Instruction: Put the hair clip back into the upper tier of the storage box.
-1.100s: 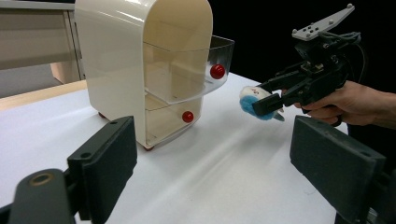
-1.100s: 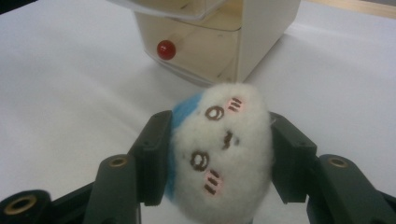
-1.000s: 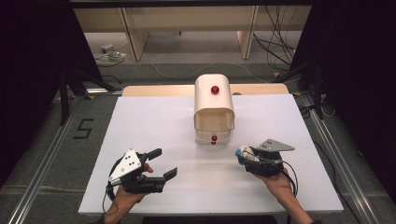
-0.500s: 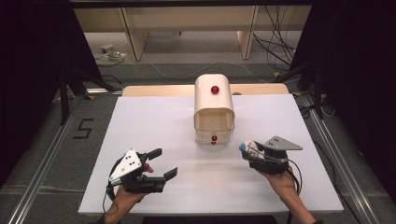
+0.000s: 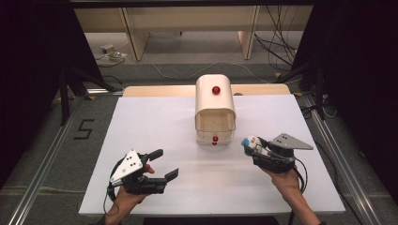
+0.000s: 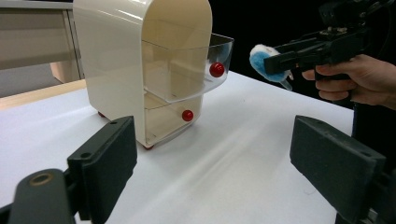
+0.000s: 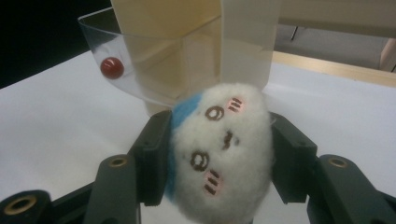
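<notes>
Fig.: R gripper (image 5: pixel 250 145) lifts the small white-and-blue plush toy (image 5: pixel 252 141) off the white table (image 5: pixel 155 126).
It rides higher than a sec ago, approx. level w/ the pulled-out clear upper drawer (image 5: pixel 215 121) of the cream plastic two-drawer cabinet (image 5: pixel 215 101), at its 4 o'clock; drop-in likely next. R jaws clamp the plush; L gripper (image 5: pixel 165 164), at 7 o'clock, wide open, empty, unmoved.

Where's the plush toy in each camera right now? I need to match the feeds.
High view: plush toy right of centre, clamped in the right gripper, just right of the drawer unit.
Left gripper view: upper right.
Right gripper view: centre, between the jaws.
Shared landmark: the open upper drawer's red knob.
</notes>
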